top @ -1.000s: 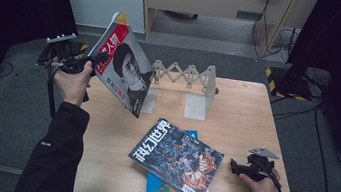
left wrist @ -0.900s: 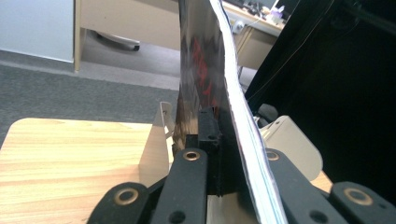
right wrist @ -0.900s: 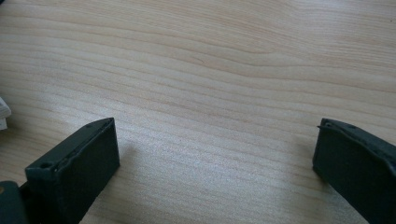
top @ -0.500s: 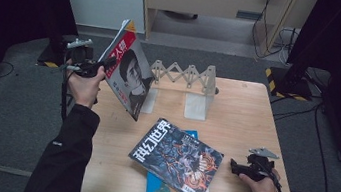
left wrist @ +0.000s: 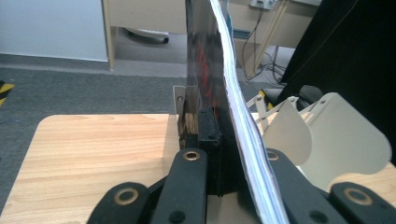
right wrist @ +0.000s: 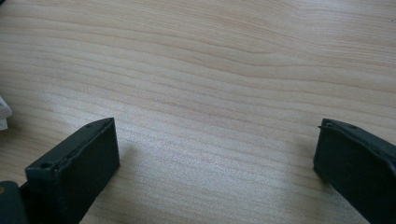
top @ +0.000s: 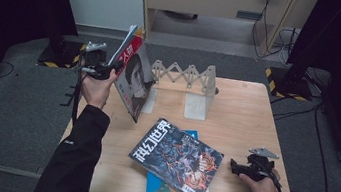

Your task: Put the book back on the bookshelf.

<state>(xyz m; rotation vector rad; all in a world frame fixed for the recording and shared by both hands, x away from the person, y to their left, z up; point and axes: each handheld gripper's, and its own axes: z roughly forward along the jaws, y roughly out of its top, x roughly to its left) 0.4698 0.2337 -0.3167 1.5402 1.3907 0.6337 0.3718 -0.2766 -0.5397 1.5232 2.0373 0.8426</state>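
The left gripper (top: 104, 70) has its jaws closed on the magazine (top: 134, 73), upper left of the frame. Keep it upright and lower it between the rack (top: 196, 79) dividers; the right gripper (top: 239, 167) jaws are open.

Left gripper (top: 112, 66): shifted from beyond the table's left edge toward the rack (top: 186, 75), and lower; now over the table's (top: 247, 112) left rear corner.

Magazine (top: 134, 73): carried along in the clamped jaws, moved right; its lower corner now hangs just in front of the rack's left plate, closer than a second ago. Stands steeper, less tilted; top edge sits just left of the rack's first arm.

Left forearm and sleeve (top: 77, 153): swung inward over the table's left edge, more upright in the high view.
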